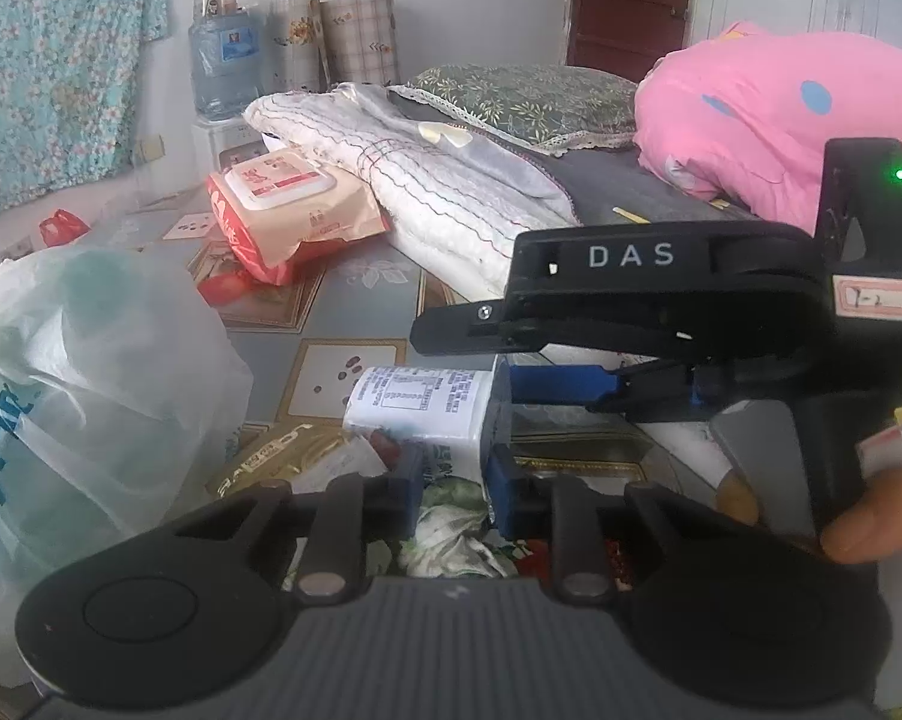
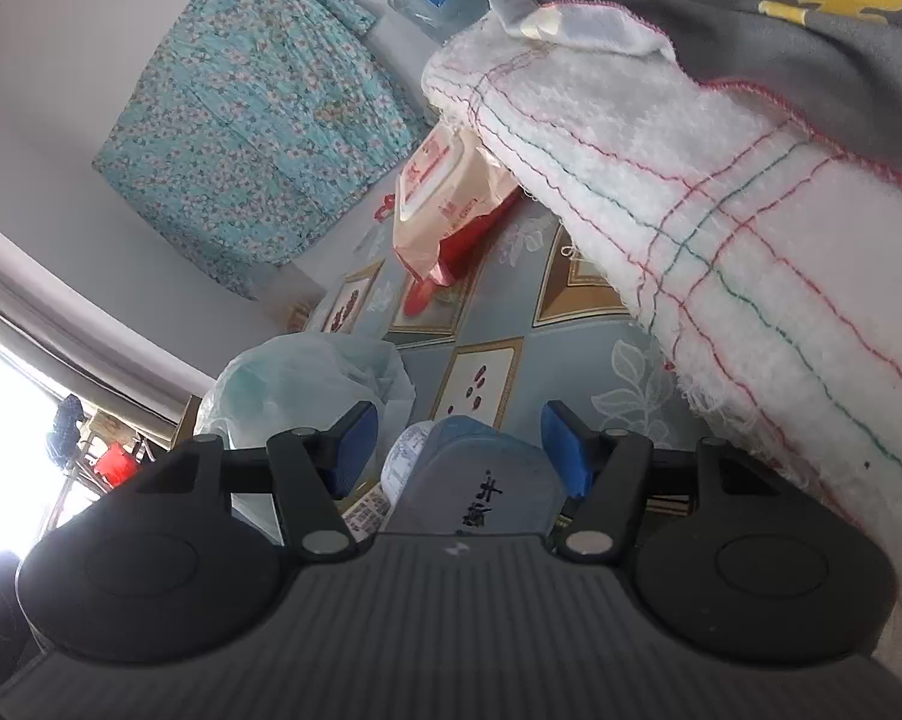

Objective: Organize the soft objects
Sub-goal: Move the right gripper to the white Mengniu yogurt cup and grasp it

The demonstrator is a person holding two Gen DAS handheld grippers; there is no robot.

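Note:
A white soft pack [image 1: 418, 405] with printed text lies on the patterned tabletop [image 1: 361, 300]. My left gripper [image 1: 457, 483] is shut on its near edge, and the blue pads [image 1: 505, 498] pinch it from both sides. My right gripper [image 1: 469, 360] reaches in from the right, with one finger above the pack and a blue one at its right end. In the right wrist view the same pack [image 2: 469, 468] sits between the right gripper's [image 2: 460, 450] blue pads [image 2: 565, 450], which stand apart from it, so that gripper is open.
A pale plastic bag [image 1: 91, 372] bulges at the left. A pink wet-wipes pack [image 1: 283, 198] leans on a folded white blanket [image 1: 439, 192], with a green pillow [image 1: 523, 96] and pink quilt [image 1: 781, 114] behind. A gold packet [image 1: 271, 456] lies beside the pack. A hand [image 1: 883, 516] holds the right gripper.

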